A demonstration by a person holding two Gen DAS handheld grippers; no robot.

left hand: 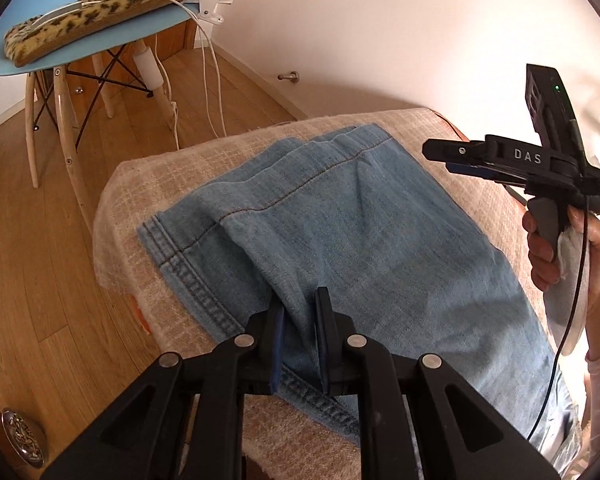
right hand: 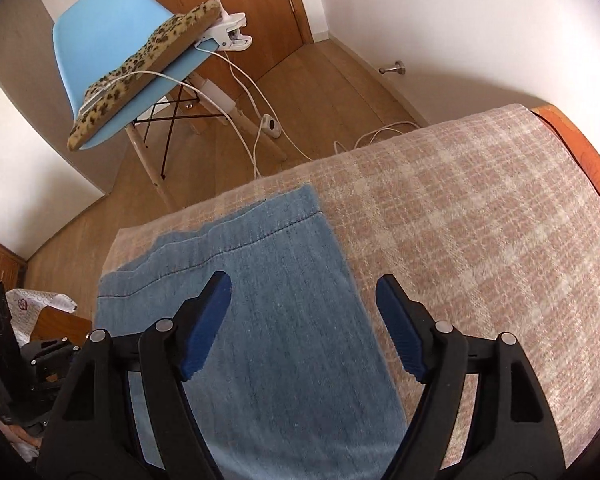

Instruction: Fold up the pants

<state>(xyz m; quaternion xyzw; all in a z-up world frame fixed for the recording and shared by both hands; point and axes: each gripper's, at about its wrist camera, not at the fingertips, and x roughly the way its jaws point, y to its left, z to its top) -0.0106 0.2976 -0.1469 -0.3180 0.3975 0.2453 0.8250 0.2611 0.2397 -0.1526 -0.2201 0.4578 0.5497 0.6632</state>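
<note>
Floorboards (left hand: 40, 272) of pale wood ran along the left, where a light-blue chair (left hand: 100, 46) carried a leopard-print cushion (left hand: 112, 4) with a white clip (left hand: 212, 6) and a white cable (left hand: 210, 80) trailing down. A little right of that, the blue jeans (left hand: 340, 232) lay folded on a beige checked blanket (right hand: 480, 208), one stitched hem (left hand: 188, 276) turned toward the floor side. The left gripper (left hand: 300, 320) pointed down at that hem, its blue pads nearly together and pinching a raised ridge of denim between them. Farther right, the right gripper (right hand: 304, 300) hung above the jeans' right edge, jaws spread wide with nothing held; one finger (right hand: 208, 320) sat over denim, the other over blanket. In the left wrist view a hand (left hand: 556, 248) gripped its handle at the far right. An orange edge (right hand: 580, 148) showed beyond the blanket.
</note>
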